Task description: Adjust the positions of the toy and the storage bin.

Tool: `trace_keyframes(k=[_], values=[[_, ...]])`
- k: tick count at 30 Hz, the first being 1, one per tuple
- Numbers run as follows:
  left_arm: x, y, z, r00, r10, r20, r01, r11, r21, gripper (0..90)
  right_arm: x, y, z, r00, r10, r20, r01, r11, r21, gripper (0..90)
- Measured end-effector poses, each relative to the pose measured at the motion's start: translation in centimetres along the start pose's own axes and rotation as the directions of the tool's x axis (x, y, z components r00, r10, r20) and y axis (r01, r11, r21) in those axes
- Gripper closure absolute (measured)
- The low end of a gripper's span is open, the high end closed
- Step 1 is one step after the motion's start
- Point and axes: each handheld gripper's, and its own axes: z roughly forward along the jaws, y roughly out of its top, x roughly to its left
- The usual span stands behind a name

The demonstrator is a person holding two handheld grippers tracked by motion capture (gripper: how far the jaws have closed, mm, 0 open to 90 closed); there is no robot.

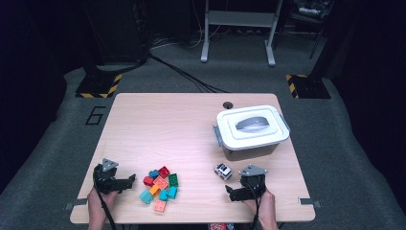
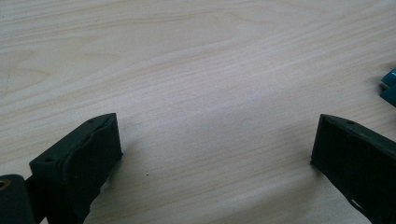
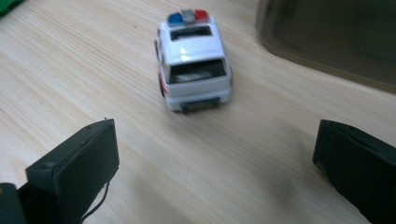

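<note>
Two hands are seen at the bottom of the high view, each with a claw. At the lower left the left gripper (image 1: 125,183) is held low over the table (image 1: 163,120), just beside a pile of colored blocks (image 1: 160,186). At the lower right the right gripper (image 1: 233,192) is pointed at a small toy police car (image 1: 222,170). Above the car, at the middle right, a grey box with a white lid (image 1: 251,127) is set, and the lid is closed.

Black jaws are seen at the bottom corners of the left gripper view, spread wide with nothing between them. Bare wood is seen ahead, and a bit of teal block (image 2: 389,86) is caught at the right edge.

Wide jaws are seen in the right gripper view too, and nothing is held. The toy car (image 3: 194,60) is parked at the upper middle, near the claw but apart from it, with its back turned to the camera. The dark wall of the box (image 3: 336,37) is seen at the upper right.

The car can likely be rolled away on its wheels if it is bumped by one jaw first. It could also be knocked against the box.
</note>
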Motion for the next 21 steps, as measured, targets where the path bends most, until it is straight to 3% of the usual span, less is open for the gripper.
trace_keyframes(k=[8,10,11,21], values=[[0.0,0.0,0.0,1.0,-0.003,0.0,0.003,1.0,-0.003,1.3,1.6,1.9,1.6,0.9986,-0.052,-0.009,0.052,0.999,-0.002,0.1],[0.0,0.0,0.1,1.0,-0.006,-0.002,0.006,0.9999,-0.009,1.3,1.9,2.1,1.8,0.9993,-0.037,-0.004,0.037,0.999,0.003,1.6],[0.0,0.0,0.1,1.0,-0.004,-0.003,0.004,1.0,-0.009,1.3,2.2,2.5,2.2,0.9992,-0.039,0.01,0.039,0.999,0.001,9.5],[0.1,0.0,0.0,1.0,0.009,0.002,-0.009,0.9999,0.006,1.5,2.5,3.5,4.0,0.9945,-0.085,0.061,0.085,0.996,0.014,32.3]])
